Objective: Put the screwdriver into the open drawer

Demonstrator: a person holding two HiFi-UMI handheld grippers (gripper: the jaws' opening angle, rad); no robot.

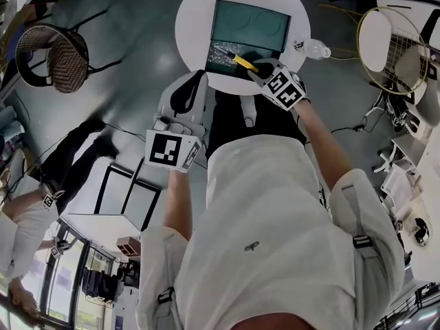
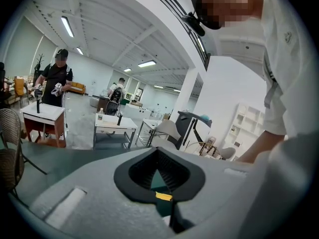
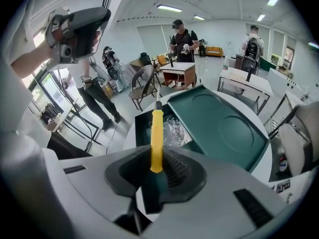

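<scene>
Yellow-handled screwdriver (image 1: 243, 62) is pinched in the right gripper (image 1: 260, 72). In the head view its shaft pts ahead-left of the jaws, over the open dark-green drawer (image 1: 209, 59), w/ the handle's rear end in the grip. The drawer sticks out of a flat dark-green box (image 1: 251, 26) just ahead of that gripper, on a round white table (image 1: 196, 26). The left gripper (image 1: 192, 86) is held back and well to the left of the right one, near the table's edge and apart from the box. Left gripper view: left gripper (image 2: 158, 156) has its black pads closed tip to tip w/ nothing between them; beyond is only room, i.e. white tables and ppl standing far off. Right gripper view: right gripper (image 3: 157, 171) is clamped on the screwdriver (image 3: 157, 138), pads squeezing the handle's near end, so the yellow handle runs straight out ahead and the metal shaft shows at the far end. The drawer (image 3: 142, 128) lies directly under and ahead of the tool, w/ crinkled clear plastic (image 3: 175, 131) inside, just right of the handle. The box (image 3: 219, 123), its lid marked by two shallow round dents, sits ahead-right of the jaws. Can't tell if the tip touches the drawer.
</scene>
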